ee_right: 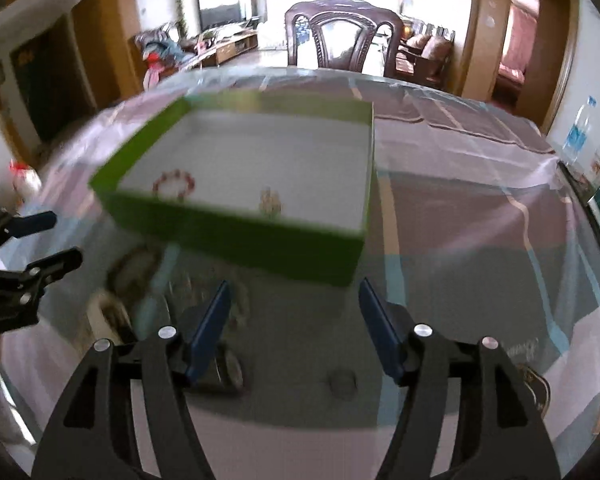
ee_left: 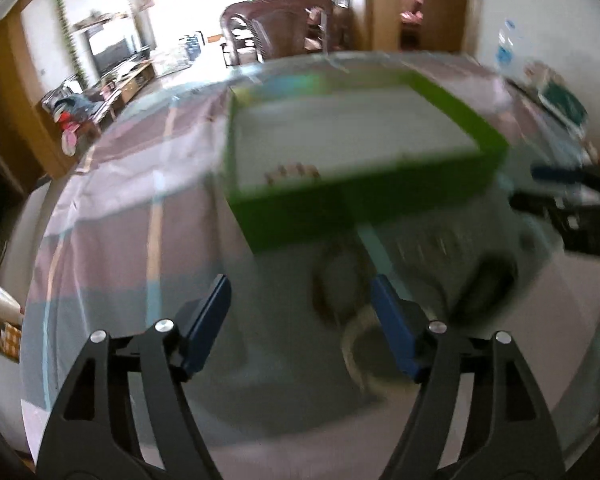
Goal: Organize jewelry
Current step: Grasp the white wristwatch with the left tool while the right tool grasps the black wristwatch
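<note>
A green box (ee_left: 300,216) with a white inside stands on the table, blurred in both views. A red bead bracelet (ee_right: 174,186) and a small pale piece (ee_right: 270,202) lie inside it. In front of the box lie loose pieces: a brown bangle (ee_left: 332,280), a white ring (ee_left: 360,344) and a dark ring (ee_left: 492,284). My left gripper (ee_left: 300,280) hangs open above the table just left of them, nothing between its fingers. My right gripper (ee_right: 294,283) is open before the box's near wall, also empty. A small round piece (ee_right: 342,384) lies under it.
A shiny plastic cover over a pink cloth (ee_right: 460,208) spreads across the table. A dark wooden chair (ee_right: 340,36) stands behind the far edge. A water bottle (ee_right: 578,130) and books stand at the right edge. A dark patterned object (ee_right: 536,392) lies at the near right.
</note>
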